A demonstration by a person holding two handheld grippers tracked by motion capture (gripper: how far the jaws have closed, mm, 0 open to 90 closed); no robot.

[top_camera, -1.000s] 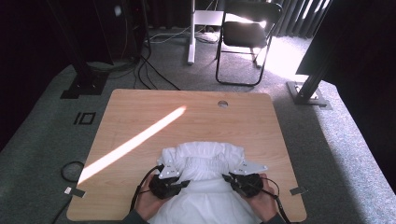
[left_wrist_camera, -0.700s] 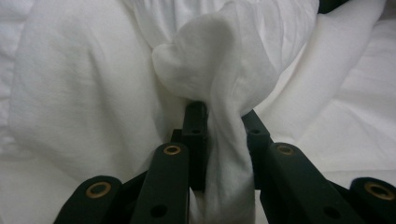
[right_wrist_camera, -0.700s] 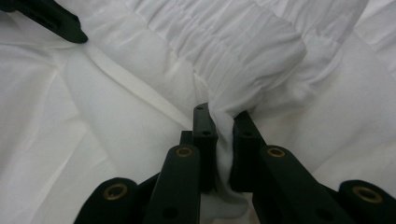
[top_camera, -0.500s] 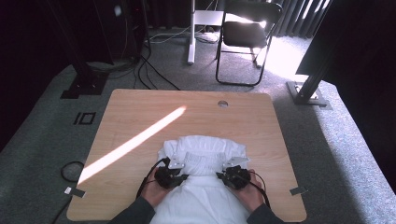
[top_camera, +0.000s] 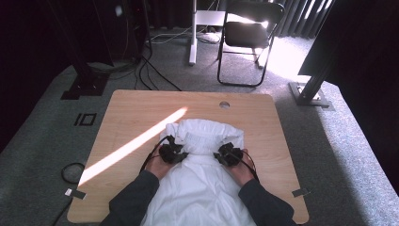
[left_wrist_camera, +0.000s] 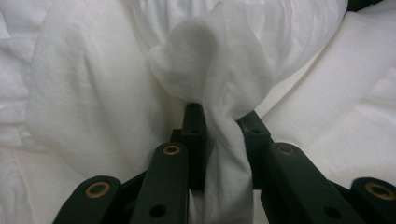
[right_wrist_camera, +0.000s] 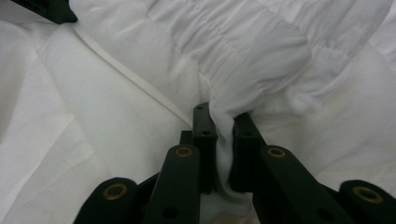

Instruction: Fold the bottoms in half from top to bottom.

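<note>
A white garment [top_camera: 202,174] is seen in the high view spread on the near half of the wooden worktop [top_camera: 131,113], with the left gripper [top_camera: 172,151] and the right gripper [top_camera: 228,153] set on its bunched far part, well apart. What that view hides is given by the gripper views: a fold of cloth is pinched between the left fingers [left_wrist_camera: 194,128], and gathered cloth is likewise clamped between the right fingers [right_wrist_camera: 203,128].

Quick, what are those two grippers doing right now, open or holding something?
Left gripper: shut on a fold of the white garment.
Right gripper: shut on a gathered fold of the same white garment.
</note>
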